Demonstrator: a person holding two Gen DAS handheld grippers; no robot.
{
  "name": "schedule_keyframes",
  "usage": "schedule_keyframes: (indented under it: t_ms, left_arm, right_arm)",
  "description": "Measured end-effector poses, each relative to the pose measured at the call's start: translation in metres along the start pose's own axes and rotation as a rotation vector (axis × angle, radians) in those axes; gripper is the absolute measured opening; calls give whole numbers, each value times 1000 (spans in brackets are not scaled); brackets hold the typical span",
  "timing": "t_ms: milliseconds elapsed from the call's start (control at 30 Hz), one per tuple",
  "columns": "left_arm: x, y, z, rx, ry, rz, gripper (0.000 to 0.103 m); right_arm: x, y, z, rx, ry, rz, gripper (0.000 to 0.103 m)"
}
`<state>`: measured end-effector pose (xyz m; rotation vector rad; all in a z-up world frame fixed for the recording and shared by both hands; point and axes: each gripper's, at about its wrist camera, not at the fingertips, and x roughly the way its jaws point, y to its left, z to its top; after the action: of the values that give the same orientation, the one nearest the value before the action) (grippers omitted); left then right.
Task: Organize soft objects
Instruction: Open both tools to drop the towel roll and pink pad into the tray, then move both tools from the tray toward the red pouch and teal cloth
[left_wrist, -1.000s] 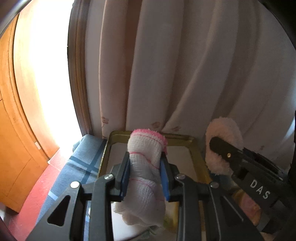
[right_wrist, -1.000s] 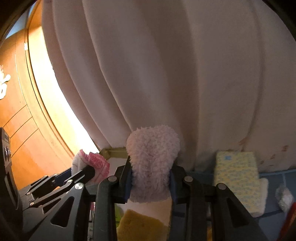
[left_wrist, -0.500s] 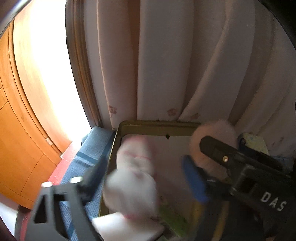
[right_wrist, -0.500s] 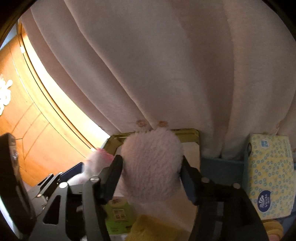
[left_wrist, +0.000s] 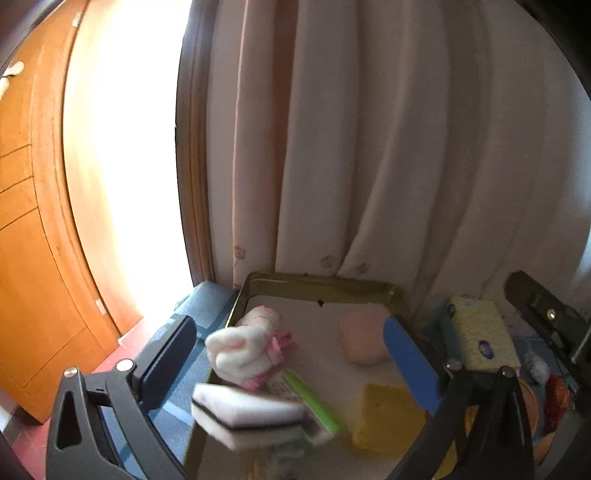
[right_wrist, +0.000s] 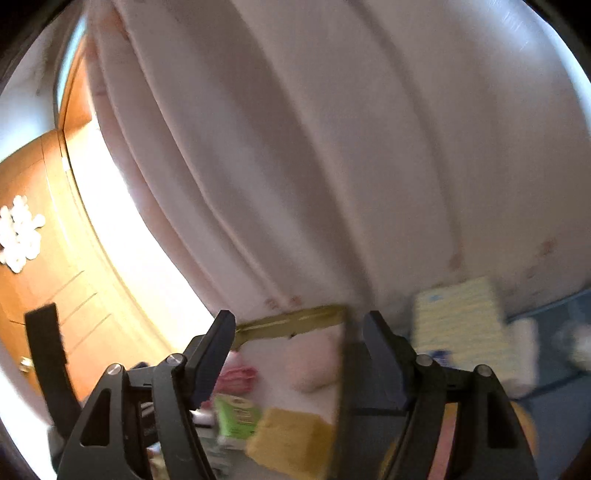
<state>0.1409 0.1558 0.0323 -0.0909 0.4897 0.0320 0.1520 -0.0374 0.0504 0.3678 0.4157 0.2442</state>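
A gold-rimmed tray with a white floor holds the soft things. A rolled white cloth with pink trim lies at its left. A fluffy pink puff lies at its back right and shows blurred in the right wrist view. A yellow sponge, a white sponge with a black stripe and a green packet lie nearer. My left gripper is open and empty above the tray. My right gripper is open and empty too.
A yellow patterned tissue pack stands right of the tray. The tray sits on a blue checked cloth. Pale curtains hang close behind. A wooden door and a bright window are at the left. Small items lie at far right.
Both grippers opened and let go. The white cloth roll and the pink puff dropped into the tray. Both grippers pulled back and up.
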Motion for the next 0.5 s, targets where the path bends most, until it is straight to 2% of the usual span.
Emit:
schedule_keyframes:
  t_ms: [167,267,400,500]
  left_arm:
    - [-20,-22,-19,42,-82,16,103]
    - [-30,-33,-27,43,-113,-7,103]
    - [-39,-47,-37,62,-179,-4,103]
    - [-45,-57,-45,70,-224,13,103]
  right_arm:
    - [-56,-5,-23,-108,-192,-185,84]
    - [-79,-10,-31,-159,-267,-265,88]
    - [-99,-14,-36,-209,-334,-326,88]
    - [-103,-16,-40,-244,-341,-349,89]
